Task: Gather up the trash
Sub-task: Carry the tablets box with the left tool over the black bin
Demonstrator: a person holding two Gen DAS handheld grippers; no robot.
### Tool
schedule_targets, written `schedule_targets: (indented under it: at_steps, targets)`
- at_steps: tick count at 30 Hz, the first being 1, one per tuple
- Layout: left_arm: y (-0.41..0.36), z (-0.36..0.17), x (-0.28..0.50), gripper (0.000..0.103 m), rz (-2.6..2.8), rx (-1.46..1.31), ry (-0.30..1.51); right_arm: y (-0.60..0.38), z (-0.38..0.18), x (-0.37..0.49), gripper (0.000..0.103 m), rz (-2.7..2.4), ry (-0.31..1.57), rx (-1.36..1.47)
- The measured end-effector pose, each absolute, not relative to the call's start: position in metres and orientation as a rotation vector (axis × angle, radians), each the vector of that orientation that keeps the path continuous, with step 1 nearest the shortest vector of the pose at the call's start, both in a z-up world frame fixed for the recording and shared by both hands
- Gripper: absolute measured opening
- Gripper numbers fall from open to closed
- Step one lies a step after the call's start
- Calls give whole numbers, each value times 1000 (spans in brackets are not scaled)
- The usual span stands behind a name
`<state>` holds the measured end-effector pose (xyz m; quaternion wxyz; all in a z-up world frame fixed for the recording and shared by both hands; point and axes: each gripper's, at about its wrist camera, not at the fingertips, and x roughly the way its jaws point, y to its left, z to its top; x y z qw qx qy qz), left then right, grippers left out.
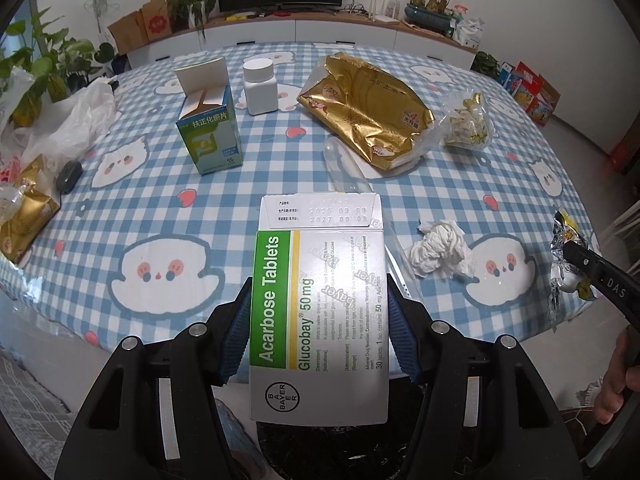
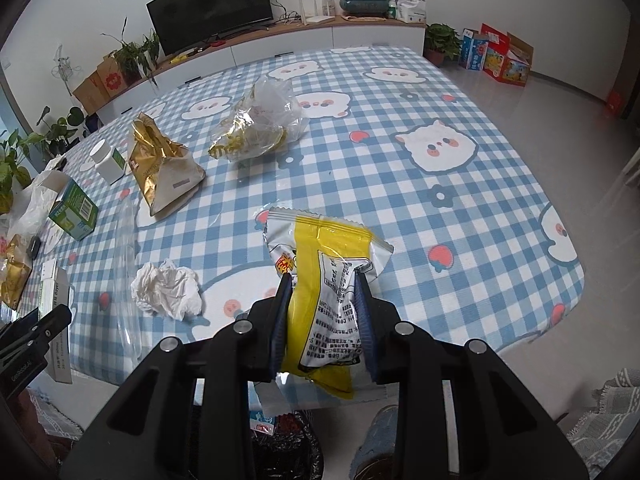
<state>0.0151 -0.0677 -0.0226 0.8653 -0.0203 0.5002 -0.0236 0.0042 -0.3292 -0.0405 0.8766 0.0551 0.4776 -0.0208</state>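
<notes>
Left wrist: open teal box [image 1: 210, 132], inside hidden.

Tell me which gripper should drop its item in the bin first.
Right, probably. The right gripper holds the wrapper with the dark bin showing directly below. The left gripper, shut on the box, shows less of it underneath.

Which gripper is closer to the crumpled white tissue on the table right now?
Probably the right gripper, holding the yellow wrapper just right of the tissue. The left gripper, gripping the Acarbose box, sits slightly farther to its left.
</notes>
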Motion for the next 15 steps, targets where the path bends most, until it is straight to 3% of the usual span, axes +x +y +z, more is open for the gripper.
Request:
schedule_targets:
  at_steps: [15]
  targets:
    - [-98, -34, -63, 59, -104, -34, 1060, -338, -44, -67, 29, -43, 1019, 111]
